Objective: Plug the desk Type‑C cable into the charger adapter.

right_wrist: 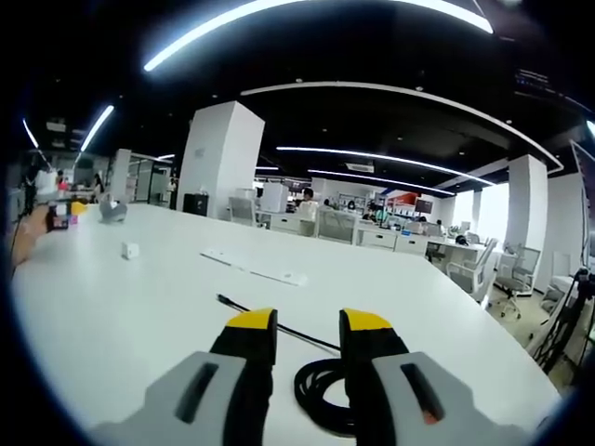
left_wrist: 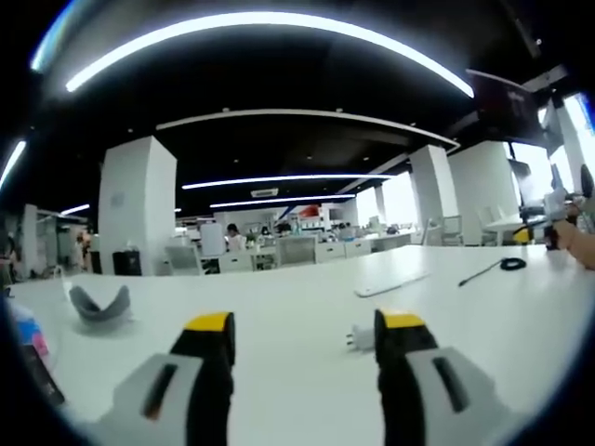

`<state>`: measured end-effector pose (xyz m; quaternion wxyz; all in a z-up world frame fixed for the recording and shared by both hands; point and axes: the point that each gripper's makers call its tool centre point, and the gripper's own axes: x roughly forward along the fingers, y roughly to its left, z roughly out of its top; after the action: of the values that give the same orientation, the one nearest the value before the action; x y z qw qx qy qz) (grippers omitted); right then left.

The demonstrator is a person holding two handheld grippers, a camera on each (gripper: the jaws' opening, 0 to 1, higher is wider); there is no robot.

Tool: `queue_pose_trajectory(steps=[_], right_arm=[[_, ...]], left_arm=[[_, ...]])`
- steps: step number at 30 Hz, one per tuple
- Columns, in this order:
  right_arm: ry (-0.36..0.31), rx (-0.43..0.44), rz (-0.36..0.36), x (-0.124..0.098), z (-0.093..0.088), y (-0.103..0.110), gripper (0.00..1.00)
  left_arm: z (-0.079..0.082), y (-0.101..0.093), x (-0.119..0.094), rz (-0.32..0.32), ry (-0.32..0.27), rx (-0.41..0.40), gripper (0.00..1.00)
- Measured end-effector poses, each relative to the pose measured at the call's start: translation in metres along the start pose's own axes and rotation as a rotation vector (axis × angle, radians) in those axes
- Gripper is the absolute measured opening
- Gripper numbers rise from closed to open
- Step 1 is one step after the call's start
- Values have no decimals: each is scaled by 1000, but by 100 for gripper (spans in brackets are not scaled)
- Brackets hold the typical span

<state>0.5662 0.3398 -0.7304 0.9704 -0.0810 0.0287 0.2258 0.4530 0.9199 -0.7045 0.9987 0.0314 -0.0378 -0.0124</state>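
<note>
- Long white desk point(left_wrist: 279, 316) is the landmark, running through both views of an open office with white pillars and strip lights overhead.
- Left gripper point(left_wrist: 302, 339), grey body with black fingers and yellow tips, hangs low over the desk near its front edge; fingers apart, nothing between them.
- Small white charger adapter point(left_wrist: 357, 337) lies on the desk just beside the left gripper's right finger, prongs pointing away from that finger; whether it touches the finger is unclear.
- Same adapter shows in the right gripper view as a small white block point(right_wrist: 130, 250) far down the desk.
- Right gripper point(right_wrist: 309, 327), same build, sits over the desk near its other end; fingers apart, not clamped on anything.
- Black Type-C cable point(right_wrist: 321, 386) is coiled on the desk between and just past the right gripper's fingers, with a straight tail running off across the desk to its plug end.
- In the left gripper view the cable point(left_wrist: 507, 266) lies well away across the desk from the adapter.
- Flat white strip point(left_wrist: 395, 282) lies on the desk between adapter and cable.
- Grey curved object point(left_wrist: 100, 307) rests on the desk, on the far side of the left gripper from the adapter.
</note>
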Motion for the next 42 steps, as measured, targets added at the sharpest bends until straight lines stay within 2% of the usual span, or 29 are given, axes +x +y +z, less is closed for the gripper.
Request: queue_pose_trajectory(steps=[16, 19, 26, 30, 34, 36, 40, 42], right_arm=[[1, -3, -29, -3, -2, -3, 27], [-12, 4, -15, -4, 1, 2, 27], [-17, -17, -16, -2, 4, 1, 27], [-22, -7, -18, -3, 5, 1, 27], [-49, 10, -15, -6, 12, 1, 27], [-57, 12, -13, -7, 14, 2, 27], [-69, 18, -9, -8, 16, 4, 27], [-72, 23, -9, -8, 17, 3, 27]], left_arm=[[0, 21, -5, 63, 0, -12, 64], [4, 22, -6, 65, -18, -20, 66], [2, 21, -6, 71, -4, -15, 69], [3, 22, -8, 71, -7, -55, 67], [9, 22, -11, 77, -2, -37, 70], [13, 20, -11, 67, -9, -27, 77], [22, 21, -13, 54, -26, -30, 74], [21, 23, -11, 53, -8, -15, 74]])
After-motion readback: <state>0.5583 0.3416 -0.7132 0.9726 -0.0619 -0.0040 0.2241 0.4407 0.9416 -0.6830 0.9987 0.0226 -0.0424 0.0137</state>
